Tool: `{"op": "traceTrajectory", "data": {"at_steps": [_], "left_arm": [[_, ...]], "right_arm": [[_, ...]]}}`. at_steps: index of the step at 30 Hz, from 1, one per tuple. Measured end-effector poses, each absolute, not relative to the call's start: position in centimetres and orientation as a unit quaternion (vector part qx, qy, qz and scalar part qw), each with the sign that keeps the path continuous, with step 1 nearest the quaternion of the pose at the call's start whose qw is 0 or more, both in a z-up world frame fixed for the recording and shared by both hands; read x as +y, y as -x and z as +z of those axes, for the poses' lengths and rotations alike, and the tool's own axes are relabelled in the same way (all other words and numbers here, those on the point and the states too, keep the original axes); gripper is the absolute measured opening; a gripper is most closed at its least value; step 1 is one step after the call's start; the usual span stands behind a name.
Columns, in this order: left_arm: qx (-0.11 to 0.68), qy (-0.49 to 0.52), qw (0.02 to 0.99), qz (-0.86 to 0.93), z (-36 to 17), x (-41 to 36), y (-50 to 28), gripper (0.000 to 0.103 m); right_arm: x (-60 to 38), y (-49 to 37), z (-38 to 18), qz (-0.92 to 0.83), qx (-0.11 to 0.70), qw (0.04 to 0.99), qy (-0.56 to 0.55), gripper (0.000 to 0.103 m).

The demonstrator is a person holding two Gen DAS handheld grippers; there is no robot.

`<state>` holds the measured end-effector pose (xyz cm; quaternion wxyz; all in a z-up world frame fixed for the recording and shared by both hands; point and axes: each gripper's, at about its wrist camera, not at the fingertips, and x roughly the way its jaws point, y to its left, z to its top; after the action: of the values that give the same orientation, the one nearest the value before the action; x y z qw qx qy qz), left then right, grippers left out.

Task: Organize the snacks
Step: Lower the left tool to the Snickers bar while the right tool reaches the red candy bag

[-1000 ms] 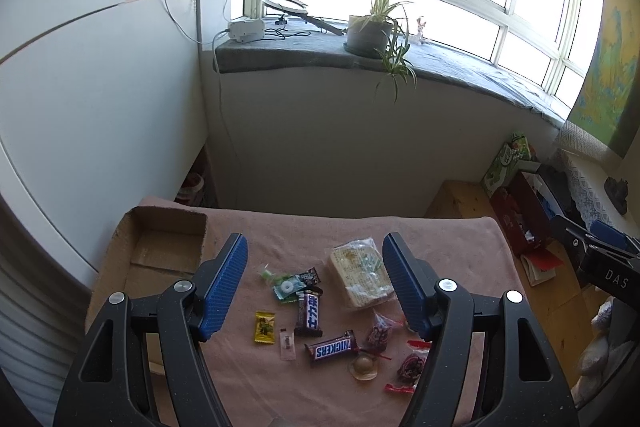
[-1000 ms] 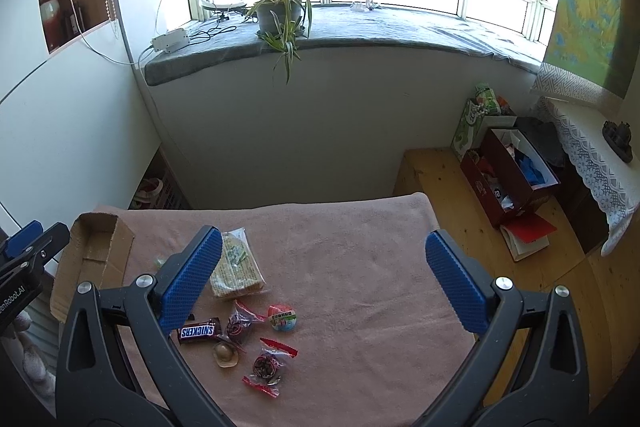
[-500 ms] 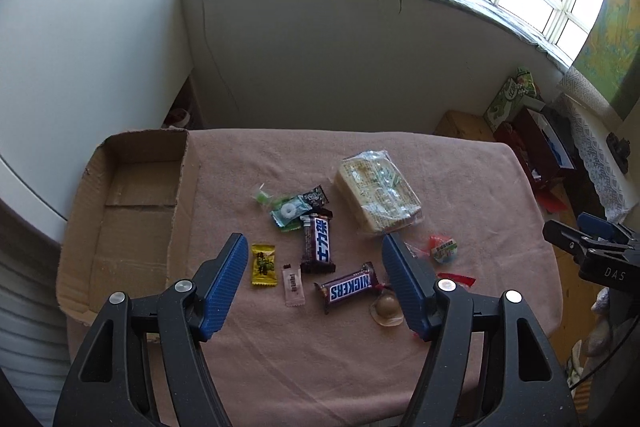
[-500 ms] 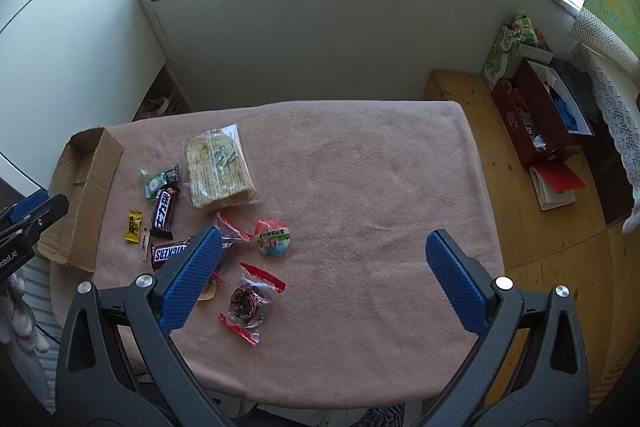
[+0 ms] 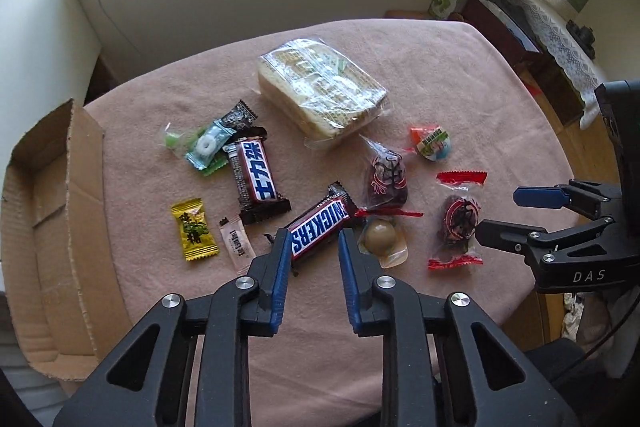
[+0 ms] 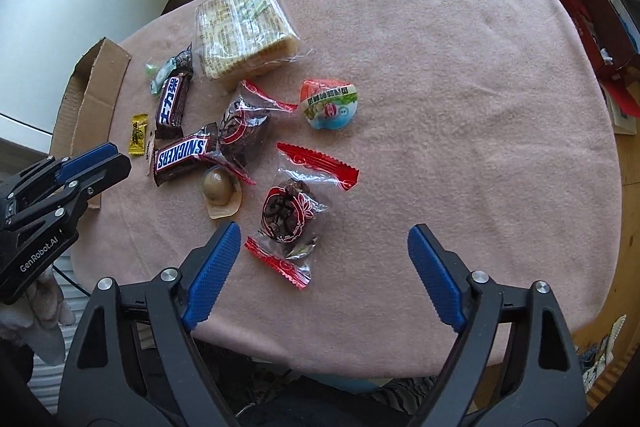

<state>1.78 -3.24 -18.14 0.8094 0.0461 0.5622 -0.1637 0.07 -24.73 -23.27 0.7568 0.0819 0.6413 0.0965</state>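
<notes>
Snacks lie on a pink cloth. My left gripper (image 5: 312,241) straddles the near end of a Snickers bar (image 5: 320,223), jaws narrowed but apart from it. A second bar (image 5: 256,177), a yellow candy (image 5: 194,229), a mint sweet (image 5: 206,147), a biscuit pack (image 5: 322,87), a round chocolate (image 5: 382,237) and red-ended wrapped sweets (image 5: 456,221) lie around. My right gripper (image 6: 324,239) is wide open and empty, just short of one wrapped sweet (image 6: 290,217). The Snickers bar also shows in the right wrist view (image 6: 184,153).
An open cardboard box (image 5: 48,227) sits at the table's left edge. A jelly cup (image 6: 330,103) lies mid-table. The right part of the cloth (image 6: 480,107) holds nothing. Boxes and a cloth-covered stand (image 5: 520,11) are on the floor to the right.
Both grippers dropped down close to the table. My left gripper's jaws narrowed around the Snickers bar's end. The right gripper stayed wide open.
</notes>
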Motion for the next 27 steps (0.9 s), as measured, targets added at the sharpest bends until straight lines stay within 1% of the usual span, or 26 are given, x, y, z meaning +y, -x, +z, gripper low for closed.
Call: {"op": "traceTrajectory", "data": {"at_steps": [4,9,13,16,18,24,27], "left_arm": [[0.572,-0.071,0.792,-0.203,-19.0,-4.3,-2.4,0.022],[0.594,-0.079,0.771,-0.215,-20.8,-4.6,-3.6,0.022],[0.607,-0.085,0.759,-0.221,-21.8,-4.3,-4.4,0.022],[0.603,-0.107,0.754,-0.237,-22.1,-4.8,-4.4,0.022],[0.599,-0.123,0.753,-0.246,-22.1,-5.0,-4.5,0.022],[0.59,-0.151,0.751,-0.256,-22.4,-5.3,-5.0,0.022],[0.595,-0.136,0.746,-0.266,-22.4,-4.8,-5.1,0.022]], "right_arm": [[-24.5,-0.4,-24.2,0.103,0.651,0.745,-0.1,0.082],[-24.5,-1.1,-25.3,0.104,0.66,0.733,-0.126,0.074],[-24.3,-1.4,-25.8,0.11,0.667,0.724,-0.139,0.073],[-23.9,-1.5,-26.1,0.111,0.669,0.722,-0.135,0.072],[-23.6,-1.7,-26.5,0.11,0.673,0.719,-0.133,0.068],[-22.8,-2.2,-26.8,0.108,0.676,0.718,-0.121,0.067],[-22.2,-2.6,-26.9,0.11,0.678,0.717,-0.12,0.067]]}}
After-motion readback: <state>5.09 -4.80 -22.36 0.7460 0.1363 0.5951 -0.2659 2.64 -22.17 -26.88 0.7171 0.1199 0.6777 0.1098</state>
